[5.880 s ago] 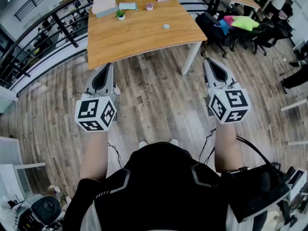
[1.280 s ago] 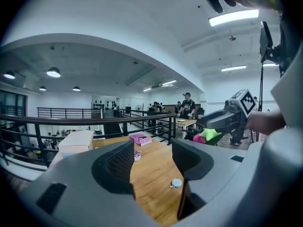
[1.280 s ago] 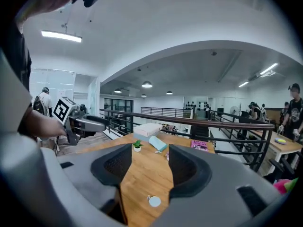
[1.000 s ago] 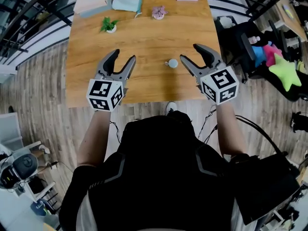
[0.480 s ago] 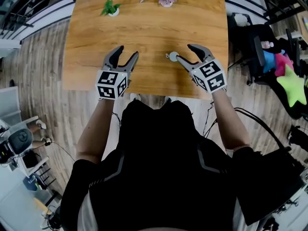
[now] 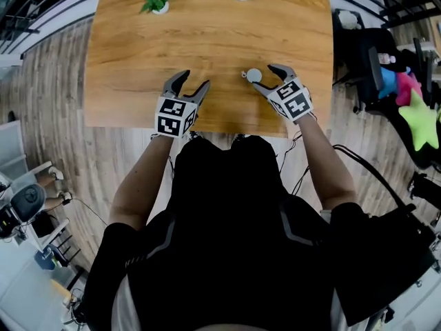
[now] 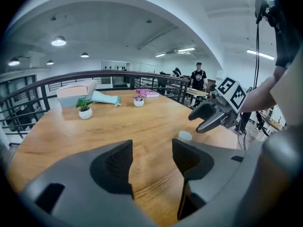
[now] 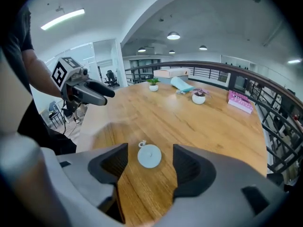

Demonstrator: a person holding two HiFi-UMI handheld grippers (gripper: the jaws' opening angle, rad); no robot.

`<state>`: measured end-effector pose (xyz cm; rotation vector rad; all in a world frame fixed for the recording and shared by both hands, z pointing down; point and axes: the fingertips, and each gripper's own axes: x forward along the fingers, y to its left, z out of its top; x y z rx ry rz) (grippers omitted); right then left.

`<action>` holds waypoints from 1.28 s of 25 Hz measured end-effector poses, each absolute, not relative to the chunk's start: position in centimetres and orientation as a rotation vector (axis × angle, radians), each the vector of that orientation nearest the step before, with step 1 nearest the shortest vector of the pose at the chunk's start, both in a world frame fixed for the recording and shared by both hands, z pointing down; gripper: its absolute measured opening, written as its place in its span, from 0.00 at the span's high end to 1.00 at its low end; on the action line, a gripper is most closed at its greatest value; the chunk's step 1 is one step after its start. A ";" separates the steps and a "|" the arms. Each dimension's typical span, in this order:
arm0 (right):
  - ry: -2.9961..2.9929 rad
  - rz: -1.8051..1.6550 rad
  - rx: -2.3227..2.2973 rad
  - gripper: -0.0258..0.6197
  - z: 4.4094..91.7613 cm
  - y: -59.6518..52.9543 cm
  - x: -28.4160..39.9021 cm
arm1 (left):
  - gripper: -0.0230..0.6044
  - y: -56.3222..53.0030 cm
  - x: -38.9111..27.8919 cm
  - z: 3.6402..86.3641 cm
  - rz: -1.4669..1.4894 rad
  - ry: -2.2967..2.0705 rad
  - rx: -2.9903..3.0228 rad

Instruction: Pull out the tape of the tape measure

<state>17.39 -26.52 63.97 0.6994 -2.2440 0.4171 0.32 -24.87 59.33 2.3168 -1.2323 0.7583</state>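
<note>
Left gripper point(image 6: 193, 81): jaws apart, nothing between them, bare table point(image 6: 131, 61) ahead of fingers. Tape measure point(image 8: 149, 156): small round case, flat on table, at gap between fingertips of right gripper point(image 6: 266, 76), touching neither. Right jaws released, just opened wider. Table's near edge just behind both grippers; open wood beyond fingertips.

The small round plastic tape measure point(image 8: 149, 155) is pale grey-white against the honey-brown, dark-grained wooden table point(image 6: 207, 40). The left gripper point(image 6: 193, 80) and right gripper point(image 6: 266, 76) are dark grey, their cubes white with black square markers. Along the table's far edge are a green-leaved plant in a white pot point(image 6: 154, 2) and a flat pink book point(image 8: 241, 101)
</note>
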 end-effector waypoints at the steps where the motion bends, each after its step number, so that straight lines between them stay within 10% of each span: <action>1: -2.235 0.418 0.690 0.49 64.7 -26.5 17.3 | 0.53 -24.7 0.5 59.9 0.771 -1.217 2.311; 32: -2.267 0.330 0.657 0.62 64.5 -26.5 13.8 | 0.54 -23.1 -0.4 57.5 0.660 -1.062 2.339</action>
